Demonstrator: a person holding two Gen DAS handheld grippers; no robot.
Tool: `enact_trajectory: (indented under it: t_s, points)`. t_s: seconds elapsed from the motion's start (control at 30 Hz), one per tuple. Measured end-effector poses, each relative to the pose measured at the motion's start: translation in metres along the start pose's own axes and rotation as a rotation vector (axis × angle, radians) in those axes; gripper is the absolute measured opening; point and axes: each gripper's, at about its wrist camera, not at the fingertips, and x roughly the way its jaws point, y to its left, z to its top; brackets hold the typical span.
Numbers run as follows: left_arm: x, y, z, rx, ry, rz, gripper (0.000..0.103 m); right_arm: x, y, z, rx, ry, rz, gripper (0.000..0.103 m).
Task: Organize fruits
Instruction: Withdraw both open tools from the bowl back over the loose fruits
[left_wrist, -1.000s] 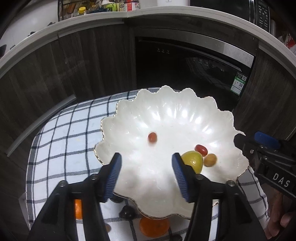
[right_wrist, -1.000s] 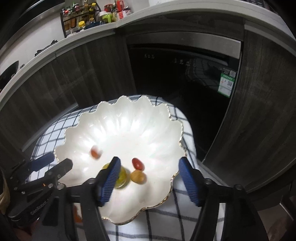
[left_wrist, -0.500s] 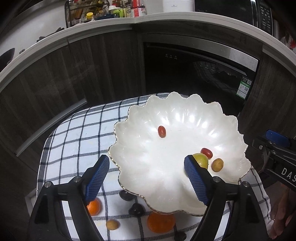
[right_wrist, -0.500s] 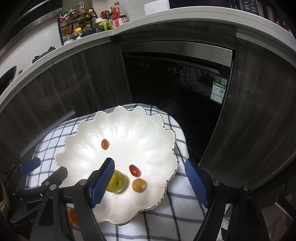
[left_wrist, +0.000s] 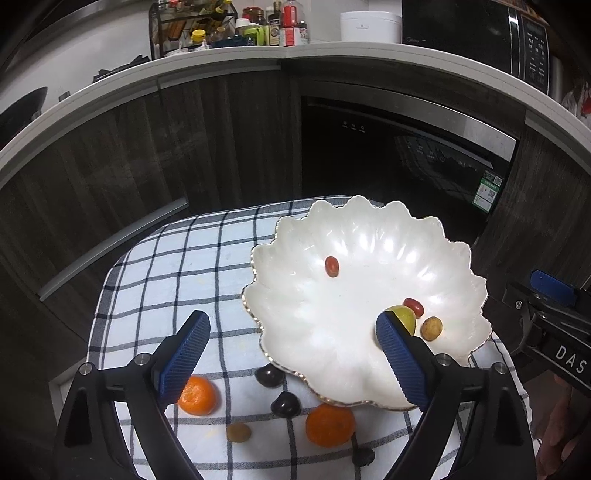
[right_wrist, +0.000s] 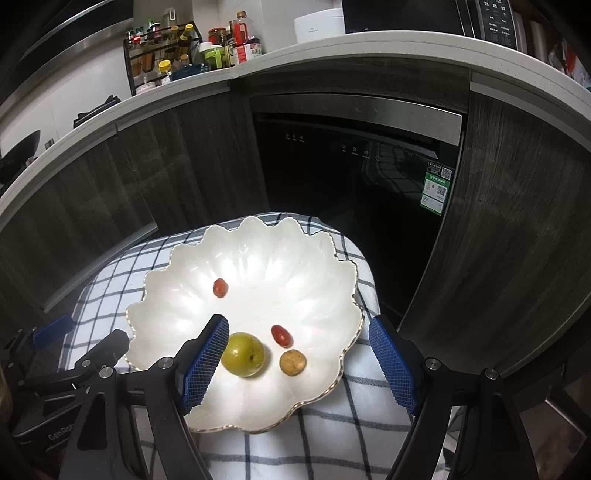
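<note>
The white bowl (right_wrist: 258, 258) holds a green fruit (right_wrist: 243, 353), two red tomatoes (right_wrist: 281, 335) and a small brown fruit (right_wrist: 292, 362). The left gripper (left_wrist: 291, 343) is opening, empty. The right gripper (right_wrist: 297, 354) is spread wide, empty, with "DAS" on its side.

The scalloped bowl (left_wrist: 369, 325) sits on the checked cloth (left_wrist: 177, 280) (toward its right side), four small fruits inside, two oranges (left_wrist: 197, 396) on the cloth before it.

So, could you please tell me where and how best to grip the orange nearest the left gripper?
Grip the orange across its widest middle, coming from above with the left gripper; it is round, sits clear on the cloth, and either side is free.
</note>
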Motion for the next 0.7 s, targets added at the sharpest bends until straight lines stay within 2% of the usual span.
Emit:
enact_trajectory:
  t_s: [0.13,0.7]
  points:
    - [-0.007,0.008,-0.003,-0.017,-0.002,0.011,0.092,-0.007,0.006,-0.002,-0.005,-0.012,0.000,0.085]
    - [-0.035,0.048,-0.021,-0.110,-0.003,0.009,0.093,-0.029,0.043,-0.015,-0.058,-0.037,0.049,0.085]
